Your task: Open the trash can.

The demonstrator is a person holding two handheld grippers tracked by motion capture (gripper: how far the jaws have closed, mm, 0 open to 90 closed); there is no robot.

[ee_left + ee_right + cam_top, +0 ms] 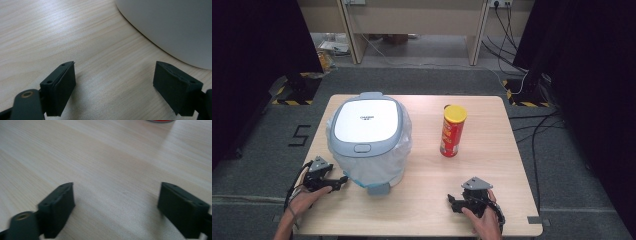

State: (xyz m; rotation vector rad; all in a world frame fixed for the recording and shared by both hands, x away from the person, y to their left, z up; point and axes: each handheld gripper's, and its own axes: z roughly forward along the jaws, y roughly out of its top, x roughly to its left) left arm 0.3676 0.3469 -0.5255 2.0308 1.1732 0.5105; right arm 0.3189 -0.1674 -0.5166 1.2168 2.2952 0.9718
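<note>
A grey-and-white lidded bin lined with a clear plastic bag stands on the left half of the wooden table, its lid closed. To its right stands an upright red chip can with a yellow lid. My left gripper rests low at the bin's front left, open, with nothing between its jaws; the bin's white side shows just ahead of it. Near the front right edge, my right gripper is open over bare wood. The red base of the can peeks in at the top of the right gripper view.
A grey foot pedal sticks out at the bin's front. Black curtains flank the table, and cables trail across the floor on the right. A wooden desk stands beyond the far edge.
</note>
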